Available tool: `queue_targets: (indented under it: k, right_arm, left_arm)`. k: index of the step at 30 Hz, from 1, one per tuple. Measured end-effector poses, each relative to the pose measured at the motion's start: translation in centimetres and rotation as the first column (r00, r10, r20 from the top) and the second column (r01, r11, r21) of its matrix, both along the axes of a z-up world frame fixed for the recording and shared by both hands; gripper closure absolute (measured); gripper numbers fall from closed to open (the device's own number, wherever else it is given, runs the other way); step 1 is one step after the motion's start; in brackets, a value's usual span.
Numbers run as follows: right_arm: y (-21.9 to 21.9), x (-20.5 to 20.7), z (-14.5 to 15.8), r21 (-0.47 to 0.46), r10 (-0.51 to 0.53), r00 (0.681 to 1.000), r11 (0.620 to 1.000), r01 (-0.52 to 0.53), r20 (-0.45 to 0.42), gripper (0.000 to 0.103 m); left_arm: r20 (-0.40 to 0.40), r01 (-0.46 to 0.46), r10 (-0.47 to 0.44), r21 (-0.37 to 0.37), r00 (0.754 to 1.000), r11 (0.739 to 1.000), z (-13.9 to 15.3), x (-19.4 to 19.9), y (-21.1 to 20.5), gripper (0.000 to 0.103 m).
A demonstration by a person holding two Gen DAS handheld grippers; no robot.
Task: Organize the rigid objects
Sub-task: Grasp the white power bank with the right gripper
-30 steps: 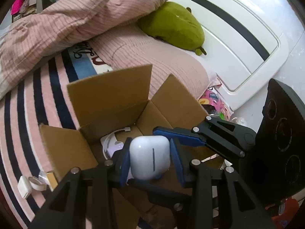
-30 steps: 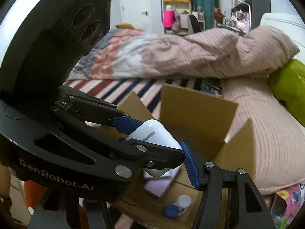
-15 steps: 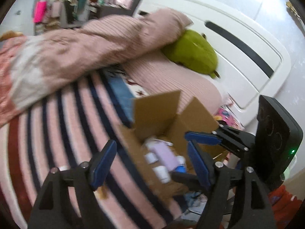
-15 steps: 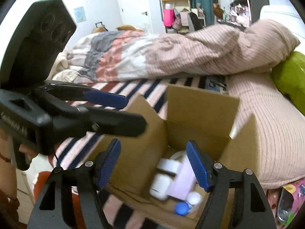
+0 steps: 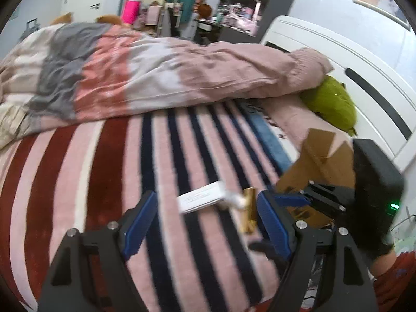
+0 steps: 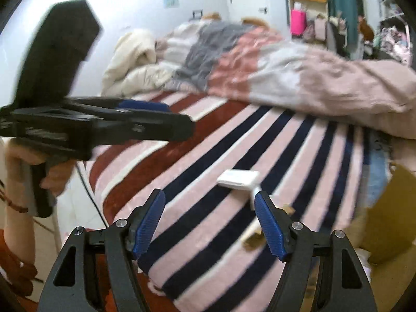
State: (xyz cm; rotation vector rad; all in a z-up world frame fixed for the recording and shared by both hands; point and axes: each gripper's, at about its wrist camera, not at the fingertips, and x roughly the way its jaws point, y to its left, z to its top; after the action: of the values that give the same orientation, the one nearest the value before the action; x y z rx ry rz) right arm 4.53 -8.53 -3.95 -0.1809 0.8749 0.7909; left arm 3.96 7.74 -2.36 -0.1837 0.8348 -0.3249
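Observation:
A flat white box (image 5: 201, 199) lies on the striped blanket (image 5: 109, 182), with a small white piece (image 5: 235, 202) and a gold object (image 5: 248, 214) beside it. My left gripper (image 5: 208, 222) hangs open just before them, nothing between its blue pads. In the right wrist view the same white box (image 6: 239, 178) sits ahead of my right gripper (image 6: 210, 219), which is open and empty, and the gold object (image 6: 253, 236) lies by its right finger. The open cardboard box (image 6: 395, 208) stands at the far right. The left gripper (image 6: 169, 117) is held by a hand (image 6: 52, 174) at the left.
A rumpled quilt (image 5: 156, 78) lies across the far side of the bed. A green plush (image 5: 332, 104) rests by the white headboard (image 5: 338, 59). The cardboard box (image 5: 319, 161) and the right gripper (image 5: 304, 197) fill the right edge. The bed's near edge (image 6: 124, 234) drops off at lower left.
The left gripper, shut on a white earbud case over the cardboard box, let it drop inside. Both grippers opened and swung left, away from the box, to the white box on the blanket.

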Motion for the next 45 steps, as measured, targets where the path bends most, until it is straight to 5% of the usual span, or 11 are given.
queue_targets:
  k: [12,20,26,30,34,42,45]
  right_arm:
    - [5.1,7.7,-8.2,-0.191,-0.045,0.996,0.98,0.059,0.079,0.034]
    - [5.7,3.5,-8.5,-0.104,0.133,0.991,0.985,-0.136,-0.035,0.035]
    - [6.7,2.9,-9.8,-0.186,0.092,0.996,0.978,-0.092,-0.007,0.035]
    - [6.8,3.8,-11.5,-0.21,0.047,0.999,0.976,-0.052,-0.027,0.045]
    - [6.4,4.0,-11.3,-0.227,0.022,1.0,0.974,-0.018,0.015,0.07]
    - [5.3,2.0,-8.9,-0.158,0.041,0.999,0.987,-0.036,0.031,0.072]
    - [5.2,0.3,-6.4,-0.113,0.074,0.995,0.991,-0.066,0.066,0.082]
  left_arm:
    - [-0.061,-0.062,0.062,-0.01,0.996,0.998,-5.0,-0.8,4.9,0.027]
    - [-0.059,-0.052,0.051,-0.018,0.997,0.998,-4.9,-2.4,4.6,0.027]
    - [-0.063,-0.052,0.051,-0.01,0.997,0.999,-4.8,-3.0,4.5,0.027]
    - [-0.085,-0.059,0.058,-0.009,0.995,0.998,-5.6,-2.7,4.7,0.027]
    - [-0.106,-0.057,0.056,-0.01,0.993,0.998,-6.3,-2.4,4.5,0.027]
    - [-0.096,-0.03,0.028,-0.018,0.995,0.999,-5.1,-2.9,2.8,0.027]
    - [-0.081,-0.019,0.017,-0.027,0.997,0.999,-4.0,-3.3,2.2,0.027]
